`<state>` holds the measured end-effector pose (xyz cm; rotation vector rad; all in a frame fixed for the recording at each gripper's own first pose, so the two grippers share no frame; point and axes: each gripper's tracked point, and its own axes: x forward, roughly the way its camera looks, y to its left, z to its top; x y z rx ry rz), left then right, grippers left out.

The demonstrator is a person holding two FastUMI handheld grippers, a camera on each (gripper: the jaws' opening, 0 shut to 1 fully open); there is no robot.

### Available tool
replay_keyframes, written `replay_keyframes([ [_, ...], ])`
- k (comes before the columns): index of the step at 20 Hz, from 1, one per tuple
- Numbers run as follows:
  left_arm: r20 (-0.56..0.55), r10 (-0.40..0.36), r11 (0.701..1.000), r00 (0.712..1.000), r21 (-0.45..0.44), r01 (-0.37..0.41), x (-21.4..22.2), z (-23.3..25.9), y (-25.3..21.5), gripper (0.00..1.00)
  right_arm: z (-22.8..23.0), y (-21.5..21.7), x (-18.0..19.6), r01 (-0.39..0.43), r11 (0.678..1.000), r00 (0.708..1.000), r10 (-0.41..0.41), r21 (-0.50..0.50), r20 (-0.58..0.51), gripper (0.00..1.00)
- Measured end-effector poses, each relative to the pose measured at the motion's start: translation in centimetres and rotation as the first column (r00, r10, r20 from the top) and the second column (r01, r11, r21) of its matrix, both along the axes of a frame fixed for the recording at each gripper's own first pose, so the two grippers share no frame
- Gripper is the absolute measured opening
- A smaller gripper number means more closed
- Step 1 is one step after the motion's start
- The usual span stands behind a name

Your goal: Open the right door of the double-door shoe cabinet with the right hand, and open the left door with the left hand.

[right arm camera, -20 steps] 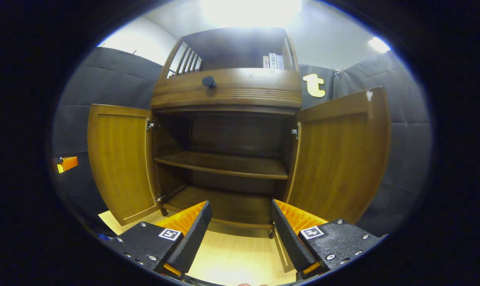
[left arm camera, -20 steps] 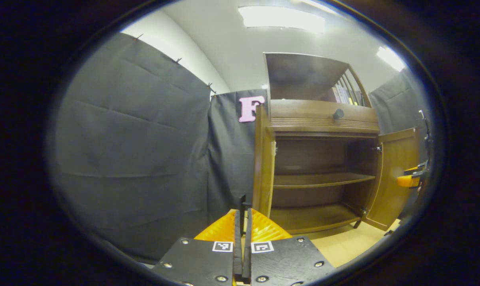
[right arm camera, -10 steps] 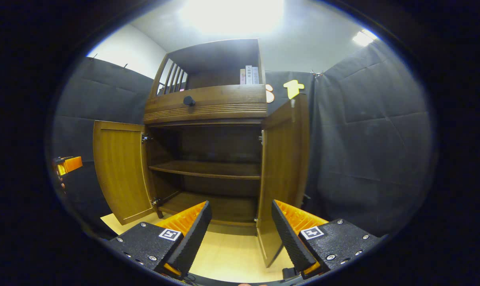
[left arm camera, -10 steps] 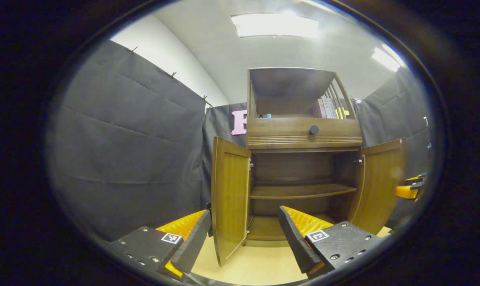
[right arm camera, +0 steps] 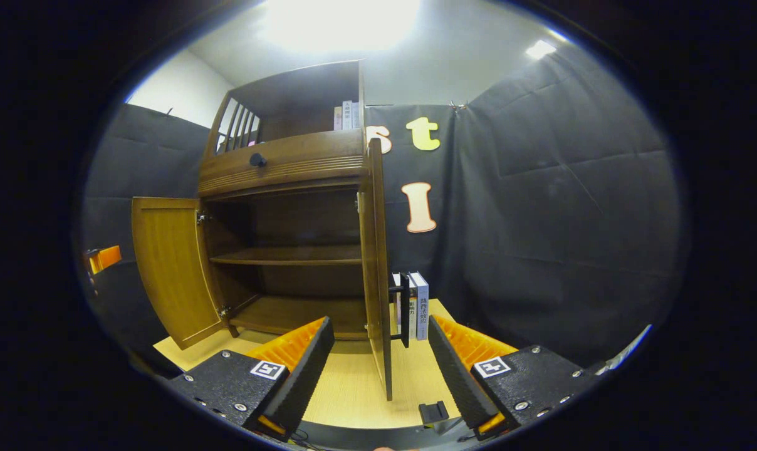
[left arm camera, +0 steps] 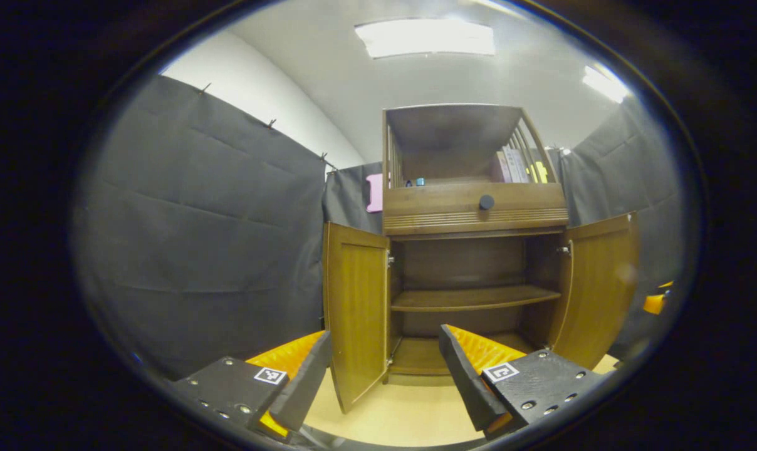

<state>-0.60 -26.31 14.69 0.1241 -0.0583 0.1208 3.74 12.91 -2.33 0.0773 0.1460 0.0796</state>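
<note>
The brown wooden shoe cabinet (left arm camera: 475, 216) stands ahead with both doors swung out. In the left gripper view the left door (left arm camera: 356, 313) hangs between my fingers a little beyond them, and the right door (left arm camera: 598, 288) stands open at the far side. My left gripper (left arm camera: 381, 376) is open and holds nothing. In the right gripper view the right door (right arm camera: 375, 269) is edge-on, its dark handle (right arm camera: 403, 310) on the outer face, and the left door (right arm camera: 168, 269) is open wide. My right gripper (right arm camera: 378, 369) is open, with the door's lower edge just beyond its fingers.
The cabinet's shelf (left arm camera: 472, 299) is bare, and a drawer with a round knob (left arm camera: 486, 202) sits above it. Books (right arm camera: 418, 305) stand on the light wooden floor board (right arm camera: 347, 388) beside the right door. A small black block (right arm camera: 433, 412) lies near my right fingers.
My left gripper went from shut to open and drew back from the left door. The right gripper view swung rightward, so the right door now shows edge-on.
</note>
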Motion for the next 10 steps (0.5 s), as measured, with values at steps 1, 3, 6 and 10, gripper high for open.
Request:
replay_keyframes([
  [1, 0.002, -0.002, 1.000, 1.000, 0.014, 0.002, 0.0, 0.2, -0.3, 1.00, 0.1, -0.1, -0.2, 0.002, 1.000, 1.000, -0.002, 0.004, 0.006, 0.92],
  [3, 0.006, -0.018, 1.000, 1.000, 0.026, 0.018, -0.2, 0.5, -1.0, 1.00, 0.0, -0.4, -0.4, 0.004, 1.000, 1.000, -0.004, -0.006, 0.011, 0.92],
  [6, -0.005, -0.038, 0.999, 0.999, 0.033, 0.038, -0.3, 0.6, -1.7, 1.00, -0.1, -0.3, -0.5, -0.002, 1.000, 1.000, 0.002, -0.003, 0.007, 0.94],
  [10, -0.016, -0.045, 0.998, 0.999, 0.053, 0.046, 0.2, 0.7, -2.5, 1.00, -0.3, 0.1, -0.4, -0.008, 1.000, 1.000, 0.008, 0.005, -0.002, 0.93],
])
